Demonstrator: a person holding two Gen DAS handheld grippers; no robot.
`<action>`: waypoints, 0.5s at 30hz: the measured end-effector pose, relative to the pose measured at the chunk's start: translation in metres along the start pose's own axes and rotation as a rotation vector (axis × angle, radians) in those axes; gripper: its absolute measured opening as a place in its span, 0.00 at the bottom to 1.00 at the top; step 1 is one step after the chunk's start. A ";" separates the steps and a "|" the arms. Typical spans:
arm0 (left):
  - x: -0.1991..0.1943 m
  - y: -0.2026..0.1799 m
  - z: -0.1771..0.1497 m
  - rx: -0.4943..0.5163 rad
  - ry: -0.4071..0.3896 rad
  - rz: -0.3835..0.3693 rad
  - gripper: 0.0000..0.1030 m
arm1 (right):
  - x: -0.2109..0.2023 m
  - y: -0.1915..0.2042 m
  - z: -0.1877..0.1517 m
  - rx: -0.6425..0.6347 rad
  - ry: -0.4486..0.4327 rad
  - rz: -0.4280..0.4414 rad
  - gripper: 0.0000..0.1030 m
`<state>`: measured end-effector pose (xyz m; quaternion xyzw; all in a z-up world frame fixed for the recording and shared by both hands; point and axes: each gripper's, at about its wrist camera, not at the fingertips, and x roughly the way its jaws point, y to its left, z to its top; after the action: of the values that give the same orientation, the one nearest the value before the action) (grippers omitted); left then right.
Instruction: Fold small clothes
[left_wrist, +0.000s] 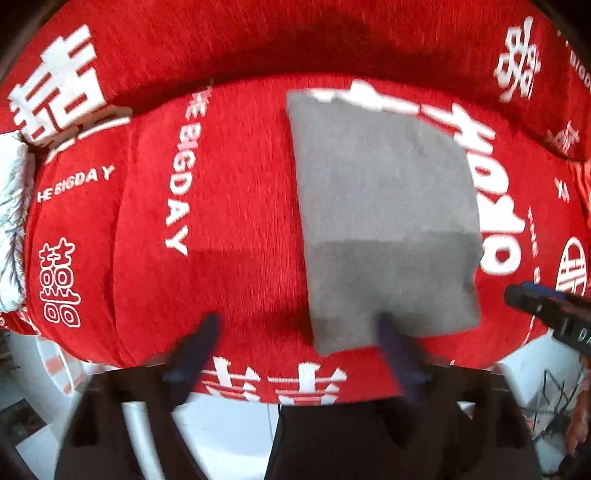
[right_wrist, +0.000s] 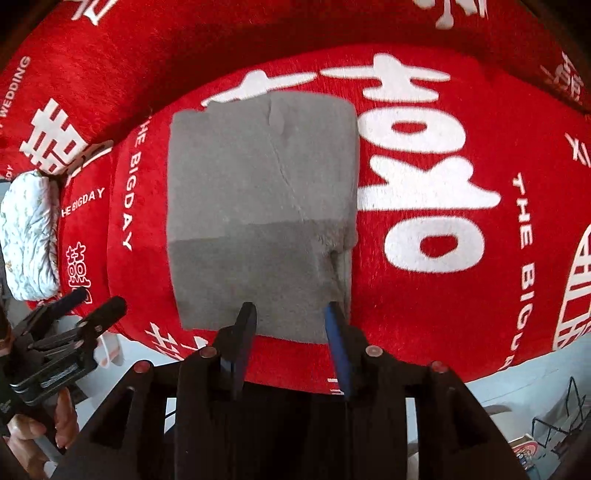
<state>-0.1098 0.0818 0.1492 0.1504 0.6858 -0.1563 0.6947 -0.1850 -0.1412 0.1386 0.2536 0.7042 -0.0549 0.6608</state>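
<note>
My left gripper (left_wrist: 295, 339) hangs above the near edge of the grey garment (left_wrist: 384, 221), its fingers (left_wrist: 195, 347) spread wide and holding nothing. The garment lies folded into a neat block on the red printed cover (left_wrist: 229, 184), a shadow across its near half. My right gripper (right_wrist: 291, 325) has its fingers (right_wrist: 243, 332) parted over the same near edge, clear of the cloth. I judge this fold done and the release clean. To do it well I would lift both straight up, so no fingertip snags the top layer and drags it open.
</note>
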 end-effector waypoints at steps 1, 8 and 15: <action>-0.005 0.000 0.001 -0.001 -0.016 0.003 0.91 | -0.005 0.002 0.000 -0.005 -0.010 -0.005 0.41; -0.029 -0.001 0.011 -0.031 -0.039 -0.026 0.91 | -0.034 0.020 0.002 -0.056 -0.084 -0.065 0.69; -0.046 -0.006 0.011 -0.014 -0.079 0.015 0.91 | -0.055 0.032 0.002 -0.079 -0.157 -0.142 0.83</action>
<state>-0.1029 0.0717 0.1954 0.1442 0.6580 -0.1522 0.7233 -0.1690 -0.1300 0.1992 0.1718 0.6682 -0.0935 0.7178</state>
